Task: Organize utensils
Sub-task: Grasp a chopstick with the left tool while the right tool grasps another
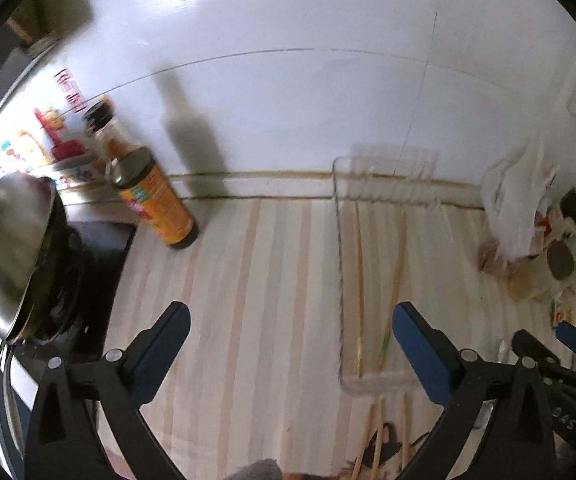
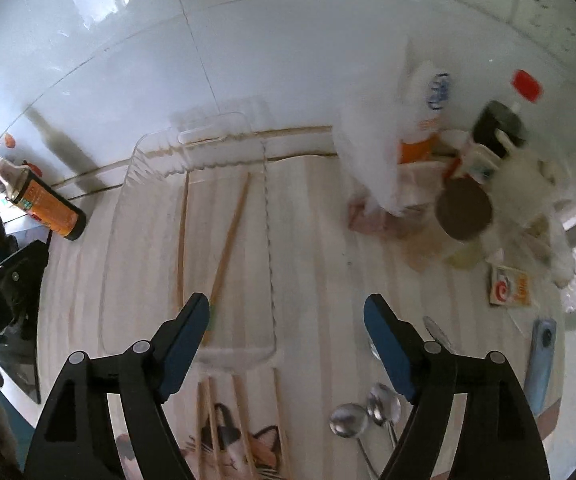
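Striped cloth under white tile is faced by the left gripper (image 1: 292,320) and right gripper (image 2: 285,316), both spread and empty, a clear ridged plastic tray (image 2: 271,300) holding two slim wooden chopsticks (image 2: 229,236) beyond, so loose chopsticks (image 2: 239,416) and rounded shiny spoons (image 2: 348,420) at lower frame are judged next.

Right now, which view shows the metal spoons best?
The right wrist view. The spoons lie on the striped counter just inside the right finger of the open right gripper, bowls clearly visible. In the left wrist view I cannot make them out; the right gripper covers that lower right corner.
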`<state>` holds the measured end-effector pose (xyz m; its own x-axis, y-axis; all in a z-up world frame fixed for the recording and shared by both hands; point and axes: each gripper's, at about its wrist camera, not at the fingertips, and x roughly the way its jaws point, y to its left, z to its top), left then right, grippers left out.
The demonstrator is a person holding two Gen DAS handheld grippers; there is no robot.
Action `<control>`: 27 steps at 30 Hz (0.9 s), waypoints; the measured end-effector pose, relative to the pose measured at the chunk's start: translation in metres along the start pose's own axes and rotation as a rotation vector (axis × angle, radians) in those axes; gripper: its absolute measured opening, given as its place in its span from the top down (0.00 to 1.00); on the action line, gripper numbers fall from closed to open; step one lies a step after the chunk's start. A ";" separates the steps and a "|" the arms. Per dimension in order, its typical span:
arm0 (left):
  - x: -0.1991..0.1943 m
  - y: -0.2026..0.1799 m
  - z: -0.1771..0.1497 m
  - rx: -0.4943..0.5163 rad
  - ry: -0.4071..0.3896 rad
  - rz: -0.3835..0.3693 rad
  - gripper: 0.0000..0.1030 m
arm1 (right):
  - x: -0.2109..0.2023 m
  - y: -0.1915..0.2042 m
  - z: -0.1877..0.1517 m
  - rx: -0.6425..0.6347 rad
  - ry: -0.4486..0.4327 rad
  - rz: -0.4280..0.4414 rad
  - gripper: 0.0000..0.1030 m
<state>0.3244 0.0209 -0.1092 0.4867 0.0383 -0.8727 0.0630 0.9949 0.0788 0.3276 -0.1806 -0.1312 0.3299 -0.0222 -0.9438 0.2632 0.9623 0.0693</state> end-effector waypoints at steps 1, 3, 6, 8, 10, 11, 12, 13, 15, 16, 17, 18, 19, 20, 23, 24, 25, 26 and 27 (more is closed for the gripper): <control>-0.002 0.000 -0.009 -0.002 -0.001 0.008 0.00 | -0.004 -0.003 -0.008 0.008 -0.005 0.000 0.21; -0.004 -0.001 -0.023 -0.004 0.005 0.026 0.00 | -0.008 -0.006 -0.019 0.013 -0.003 0.012 0.21; -0.002 -0.002 -0.047 0.002 0.041 0.037 0.00 | -0.009 -0.014 -0.043 0.004 0.027 0.025 0.21; 0.007 -0.004 -0.072 0.009 0.101 0.028 0.00 | -0.005 -0.019 -0.060 -0.003 0.061 0.032 0.23; 0.015 -0.008 -0.092 0.020 0.151 0.028 0.00 | 0.002 -0.022 -0.075 0.028 0.104 0.053 0.39; 0.023 -0.011 -0.108 0.026 0.193 0.025 0.00 | 0.006 -0.024 -0.084 0.024 0.128 0.057 0.53; 0.029 -0.015 -0.120 0.030 0.231 0.026 0.00 | 0.012 -0.024 -0.094 0.025 0.153 0.065 0.60; 0.035 -0.019 -0.132 0.032 0.275 0.014 0.00 | 0.019 -0.027 -0.102 0.031 0.183 0.077 0.71; 0.046 -0.026 -0.153 0.043 0.344 -0.013 0.01 | 0.029 -0.032 -0.118 0.037 0.229 0.090 0.75; 0.051 -0.029 -0.162 0.050 0.369 -0.023 0.01 | 0.033 -0.034 -0.124 0.038 0.244 0.094 0.75; 0.056 -0.032 -0.170 0.056 0.392 -0.027 0.03 | 0.037 -0.037 -0.131 0.040 0.264 0.102 0.75; 0.060 -0.035 -0.175 0.061 0.408 -0.028 0.08 | 0.040 -0.038 -0.134 0.037 0.277 0.106 0.75; 0.067 -0.037 -0.182 0.060 0.433 -0.036 0.12 | 0.044 -0.039 -0.139 0.034 0.292 0.109 0.75; 0.071 -0.038 -0.185 0.058 0.449 -0.044 0.24 | 0.047 -0.041 -0.143 0.034 0.308 0.112 0.75; 0.079 -0.040 -0.191 0.046 0.479 -0.067 0.48 | 0.059 -0.040 -0.151 0.020 0.354 0.130 0.75; 0.081 -0.040 -0.191 0.038 0.482 -0.076 0.57 | 0.062 -0.039 -0.154 0.008 0.366 0.125 0.75; 0.081 -0.041 -0.191 0.032 0.484 -0.084 0.60 | 0.066 -0.036 -0.158 -0.010 0.385 0.120 0.75; 0.082 -0.040 -0.191 0.021 0.485 -0.097 0.66 | 0.068 -0.032 -0.162 -0.023 0.400 0.125 0.75; 0.082 -0.040 -0.192 0.017 0.487 -0.097 0.72 | 0.071 -0.029 -0.165 -0.032 0.410 0.127 0.75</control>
<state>0.1948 0.0018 -0.2766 0.0144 -0.0110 -0.9998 0.1043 0.9945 -0.0094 0.1941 -0.1656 -0.2531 -0.0314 0.2007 -0.9791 0.2133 0.9584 0.1897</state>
